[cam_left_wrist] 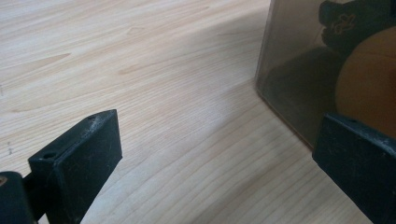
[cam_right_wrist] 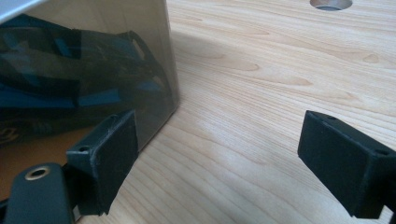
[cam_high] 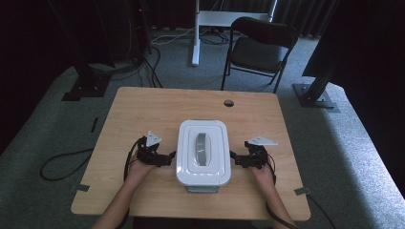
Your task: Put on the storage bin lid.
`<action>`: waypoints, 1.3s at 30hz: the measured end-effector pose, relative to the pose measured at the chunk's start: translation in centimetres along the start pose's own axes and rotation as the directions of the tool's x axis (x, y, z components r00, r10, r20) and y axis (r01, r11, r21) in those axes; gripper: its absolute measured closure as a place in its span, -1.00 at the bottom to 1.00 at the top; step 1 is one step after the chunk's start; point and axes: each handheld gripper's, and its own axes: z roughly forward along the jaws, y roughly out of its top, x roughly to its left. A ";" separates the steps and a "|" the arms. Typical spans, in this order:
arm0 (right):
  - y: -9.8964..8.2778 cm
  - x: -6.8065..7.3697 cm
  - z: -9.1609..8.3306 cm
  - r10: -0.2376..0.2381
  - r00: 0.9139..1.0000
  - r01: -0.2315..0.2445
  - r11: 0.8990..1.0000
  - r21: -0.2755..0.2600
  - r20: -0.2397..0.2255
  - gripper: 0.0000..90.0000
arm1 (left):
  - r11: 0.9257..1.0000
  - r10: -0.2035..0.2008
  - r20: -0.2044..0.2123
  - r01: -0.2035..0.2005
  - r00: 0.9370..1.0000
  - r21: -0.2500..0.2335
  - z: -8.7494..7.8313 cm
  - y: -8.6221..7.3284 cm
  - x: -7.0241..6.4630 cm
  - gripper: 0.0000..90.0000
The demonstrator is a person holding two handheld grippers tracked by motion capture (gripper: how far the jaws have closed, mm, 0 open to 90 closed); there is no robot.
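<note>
A white lidded box (cam_high: 203, 152) with a grey handle (cam_high: 202, 149) sits at the middle of the wooden table (cam_high: 143, 109). My left gripper (cam_high: 169, 157) is open and rests at the box's left side, jaws pointing at it. My right gripper (cam_high: 235, 158) is open at the box's right side. In the left gripper view the open jaws (cam_left_wrist: 219, 154) straddle bare wood, with the smoky box wall (cam_left_wrist: 299, 70) at the right and an orange thing (cam_left_wrist: 369, 88) inside. In the right gripper view the gripper (cam_right_wrist: 219, 154) stands open beside the box wall (cam_right_wrist: 93, 60), with dark and blue items behind it.
A round cable hole (cam_high: 229, 102) lies in the table behind the box, also the hole (cam_right_wrist: 330, 3) at the top of the right gripper view. A black folding chair (cam_high: 260, 47) stands beyond the far edge. Cables trail on the carpet at the left.
</note>
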 end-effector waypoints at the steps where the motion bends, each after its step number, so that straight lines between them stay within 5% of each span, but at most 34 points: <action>1: 0.0 0.0 -0.1 0.004 1.000 -0.004 1.000 -0.003 0.001 -0.74 | 1.000 0.002 -0.005 -0.002 1.000 -0.001 -0.1 -0.1 0.1 -0.96; 27: -2.4 -2.0 -3.4 0.035 0.994 -0.034 0.999 -0.011 0.104 -0.74 | 0.997 -0.070 -0.098 0.068 0.993 -0.022 -3.7 -4.1 3.0 -0.96; 39: -3.7 -3.2 -5.0 0.073 0.987 -0.071 0.997 -0.020 0.143 -0.74 | 0.994 -0.110 -0.153 0.108 0.982 -0.019 -5.5 -6.1 4.4 -0.96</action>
